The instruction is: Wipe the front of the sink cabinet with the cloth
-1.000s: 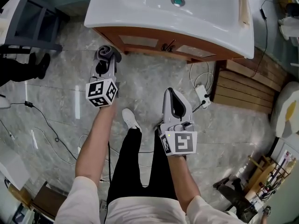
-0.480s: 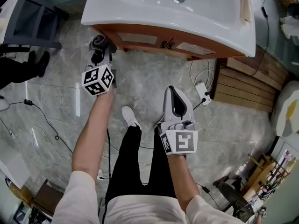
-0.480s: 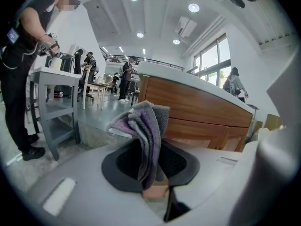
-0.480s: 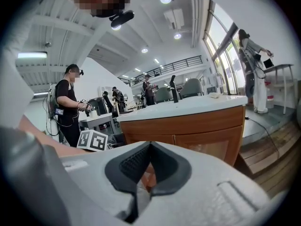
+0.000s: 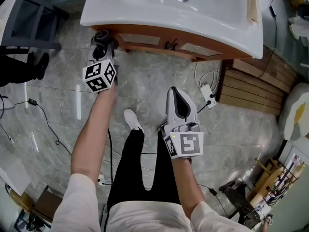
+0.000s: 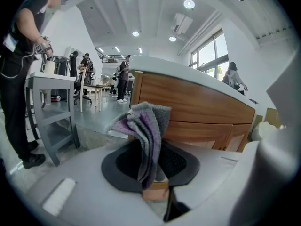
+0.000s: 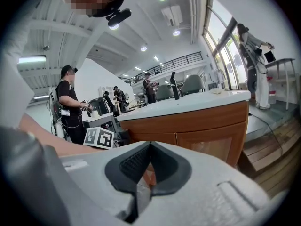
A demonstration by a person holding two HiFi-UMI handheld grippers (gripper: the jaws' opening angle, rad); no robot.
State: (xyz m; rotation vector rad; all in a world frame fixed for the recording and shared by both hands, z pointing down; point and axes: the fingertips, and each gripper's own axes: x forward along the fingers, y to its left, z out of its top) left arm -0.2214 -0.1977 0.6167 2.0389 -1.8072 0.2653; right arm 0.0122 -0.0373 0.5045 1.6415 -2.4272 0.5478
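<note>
One cloth (image 6: 148, 126) in left hand-held gripper (image 5: 103, 46)

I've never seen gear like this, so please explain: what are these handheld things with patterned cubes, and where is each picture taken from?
There is no robot: a person holds a two-jaw gripper in each hand; the cubes belong to them. The top-down picture comes from a camera on the person's head. The other two come from cameras riding on each gripper. The left gripper is shut on a grey-purple cloth near the left corner of the wooden sink cabinet, under the white basin. The right gripper is held further back, jaws together, empty.
</note>
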